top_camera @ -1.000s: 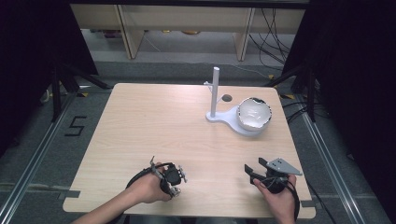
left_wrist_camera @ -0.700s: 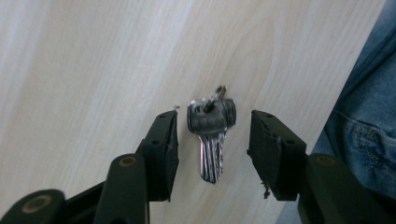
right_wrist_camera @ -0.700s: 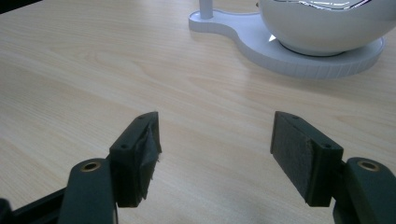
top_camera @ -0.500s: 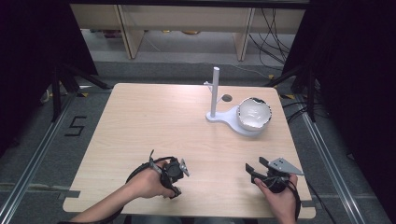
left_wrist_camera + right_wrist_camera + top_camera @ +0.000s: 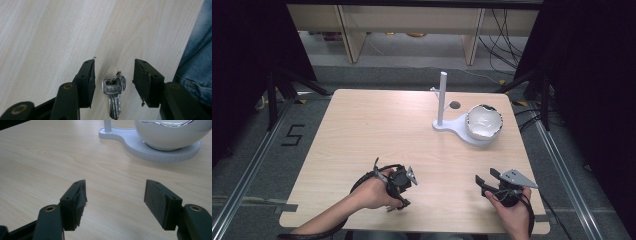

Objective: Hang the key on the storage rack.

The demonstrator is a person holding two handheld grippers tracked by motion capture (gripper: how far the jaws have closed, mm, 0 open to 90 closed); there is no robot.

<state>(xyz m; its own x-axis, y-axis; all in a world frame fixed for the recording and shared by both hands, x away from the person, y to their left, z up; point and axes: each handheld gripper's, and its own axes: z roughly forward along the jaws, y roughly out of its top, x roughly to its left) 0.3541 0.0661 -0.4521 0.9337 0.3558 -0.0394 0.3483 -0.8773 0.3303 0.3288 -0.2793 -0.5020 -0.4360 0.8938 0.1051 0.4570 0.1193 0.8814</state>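
Note:
A small bunch of silver keys [image 5: 114,93] lies flat on the pale wooden table [image 5: 377,130], near its front edge. My left gripper [image 5: 114,64] is open and points down at the keys, one jaw on each side, neither touching them. In the high view a hand holds this left gripper [image 5: 398,197] at the front left. My right gripper [image 5: 487,176] rests at the front right, open, with nothing between its jaws. In its own view the right gripper [image 5: 115,183] faces bare wood.
A white stand [image 5: 462,132] with an upright post [image 5: 442,97] carries a white bowl [image 5: 484,121] at the back right; the bowl [image 5: 170,135] looms ahead of the right gripper. Blue denim [image 5: 197,57] lies past the table's edge. Dark floor surrounds the table.
My left hand and gripper have shifted a little to the right and turned. The right gripper has stayed in place.

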